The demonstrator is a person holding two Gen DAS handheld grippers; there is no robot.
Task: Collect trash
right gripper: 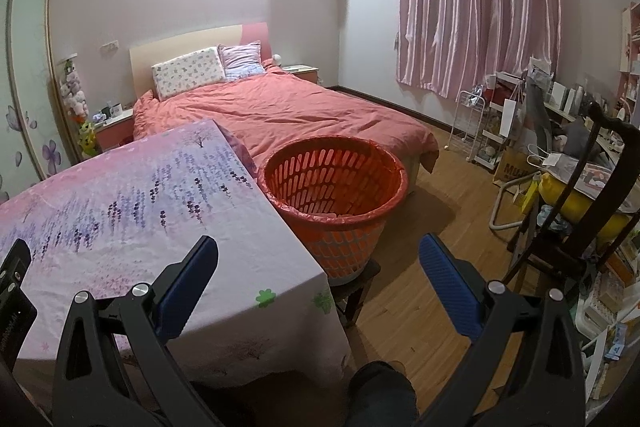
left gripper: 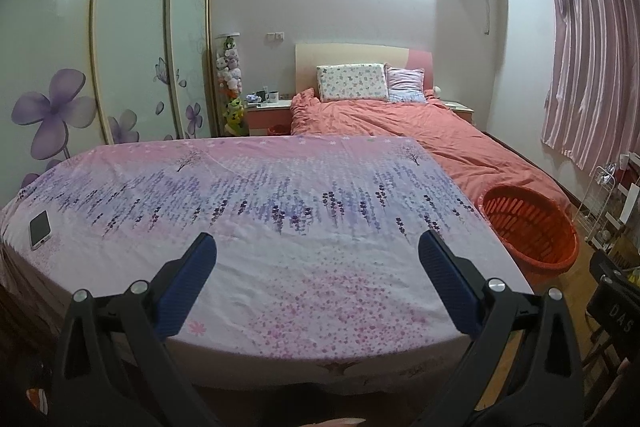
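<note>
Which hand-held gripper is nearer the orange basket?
Right. The right hand-held gripper hangs open just in front of the orange basket; the left hand-held gripper is over the floral tablecloth, basket off to its right.

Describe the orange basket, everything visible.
The orange basket is a round, plastic-looking tub with slotted walls and a wide open mouth. A thin reddish liner looks folded over its rim. It stands upright on a dark stool, close against the right edge of the floral-covered table, in front of the foot of the bed. Something pale lies at the bottom; what it is cannot be told. Neither gripper touches it. The left wrist view shows it at the table's right edge.
</note>
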